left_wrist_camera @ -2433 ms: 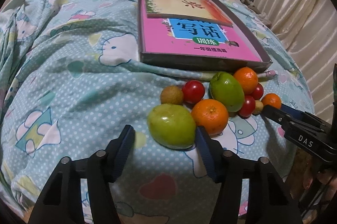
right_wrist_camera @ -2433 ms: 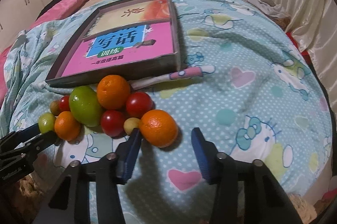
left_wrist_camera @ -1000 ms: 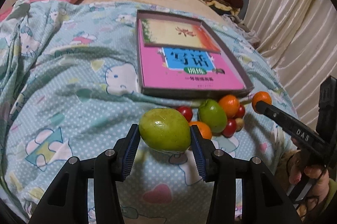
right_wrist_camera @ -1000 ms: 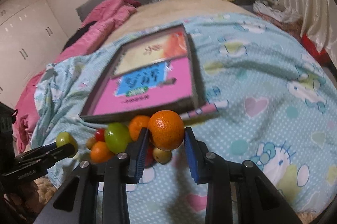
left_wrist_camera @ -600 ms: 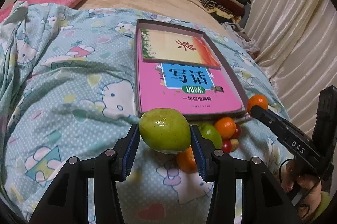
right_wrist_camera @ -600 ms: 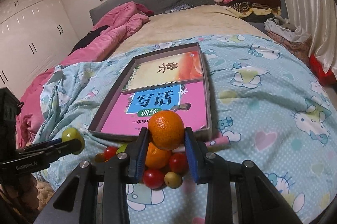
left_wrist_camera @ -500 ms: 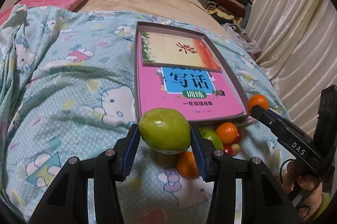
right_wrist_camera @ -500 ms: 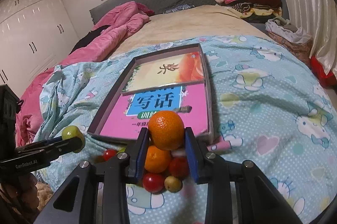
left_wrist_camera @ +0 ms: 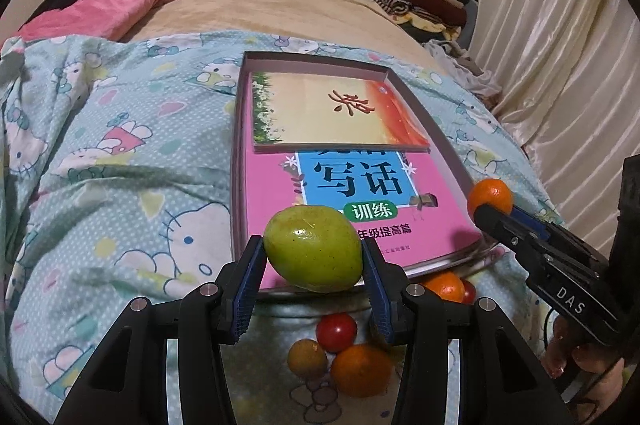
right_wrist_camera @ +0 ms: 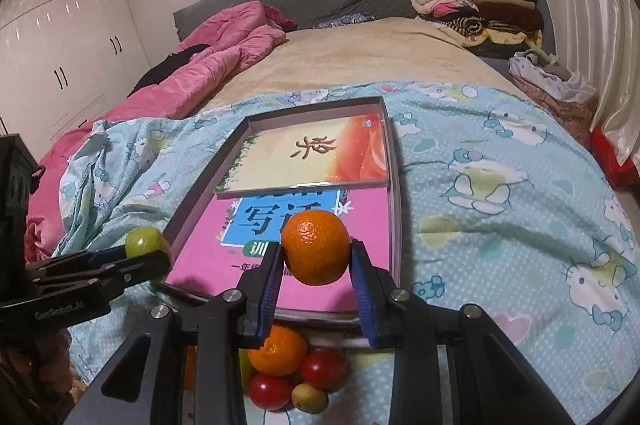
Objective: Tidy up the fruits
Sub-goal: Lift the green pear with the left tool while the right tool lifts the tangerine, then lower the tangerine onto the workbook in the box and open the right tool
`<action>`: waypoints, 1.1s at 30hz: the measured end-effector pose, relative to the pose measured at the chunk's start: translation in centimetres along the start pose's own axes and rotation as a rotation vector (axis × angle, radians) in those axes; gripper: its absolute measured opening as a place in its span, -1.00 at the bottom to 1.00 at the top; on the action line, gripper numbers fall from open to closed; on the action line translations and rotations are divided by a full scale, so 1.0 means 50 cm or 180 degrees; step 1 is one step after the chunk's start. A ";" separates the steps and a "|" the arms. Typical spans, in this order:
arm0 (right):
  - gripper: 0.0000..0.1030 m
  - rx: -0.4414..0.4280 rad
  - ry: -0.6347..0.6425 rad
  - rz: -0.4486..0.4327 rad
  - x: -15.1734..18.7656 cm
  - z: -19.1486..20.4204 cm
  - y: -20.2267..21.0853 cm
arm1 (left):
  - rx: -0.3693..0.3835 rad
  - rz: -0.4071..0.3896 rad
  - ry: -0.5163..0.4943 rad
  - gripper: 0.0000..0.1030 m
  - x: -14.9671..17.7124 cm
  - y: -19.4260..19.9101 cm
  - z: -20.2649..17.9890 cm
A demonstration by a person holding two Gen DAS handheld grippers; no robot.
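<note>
My left gripper (left_wrist_camera: 314, 259) is shut on a large green fruit (left_wrist_camera: 314, 253), held in the air over the near edge of a shallow box (left_wrist_camera: 240, 129) that holds a pink book (left_wrist_camera: 360, 201). My right gripper (right_wrist_camera: 316, 265) is shut on an orange (right_wrist_camera: 316, 251), also held over the box's near end (right_wrist_camera: 394, 193). Each gripper shows in the other view: the right one with its orange (left_wrist_camera: 490, 197), the left one with its green fruit (right_wrist_camera: 146, 241). More fruit lies on the quilt below: an orange (left_wrist_camera: 360, 369), red tomatoes (left_wrist_camera: 336, 331), a small brownish fruit (left_wrist_camera: 306, 359).
The box lies on a blue cartoon-print quilt (left_wrist_camera: 120, 153) on a bed. A pink duvet (right_wrist_camera: 208, 65) is at the far left, folded clothes (right_wrist_camera: 472, 1) at the far right, curtains (left_wrist_camera: 560, 37) along the right side.
Both grippers have moved forward with their fruit, from above the fruit pile to over the near end of the box. The pile now sits under the fingers.
</note>
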State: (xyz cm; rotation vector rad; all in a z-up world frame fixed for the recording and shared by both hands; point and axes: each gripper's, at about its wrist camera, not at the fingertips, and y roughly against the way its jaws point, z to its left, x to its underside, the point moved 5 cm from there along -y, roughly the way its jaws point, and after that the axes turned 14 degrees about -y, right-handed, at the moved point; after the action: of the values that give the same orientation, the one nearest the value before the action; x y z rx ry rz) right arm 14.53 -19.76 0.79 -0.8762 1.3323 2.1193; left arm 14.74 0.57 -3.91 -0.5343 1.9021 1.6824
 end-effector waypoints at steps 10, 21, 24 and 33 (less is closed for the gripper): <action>-0.34 0.0082 0.0053 0.0143 0.017 -0.005 -0.030 | -0.0035 0.0146 -0.0114 -0.04 0.004 -0.042 -0.007; -0.34 0.0122 0.0095 0.0220 0.026 -0.007 -0.049 | -0.0092 0.0216 -0.0207 -0.03 0.008 -0.069 -0.008; -0.34 0.0147 0.0110 0.0237 0.026 -0.009 -0.055 | -0.0081 0.0225 -0.0198 -0.03 0.006 -0.076 -0.007; -0.34 0.0240 0.0244 0.0242 0.030 -0.003 -0.065 | -0.0170 0.0187 -0.0294 -0.03 0.005 -0.081 -0.011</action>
State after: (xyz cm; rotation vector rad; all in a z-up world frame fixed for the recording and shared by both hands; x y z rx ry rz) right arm 15.79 -18.49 -2.28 -0.8968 1.4966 2.0961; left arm 16.96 -0.52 -7.18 -0.4172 1.8279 1.7685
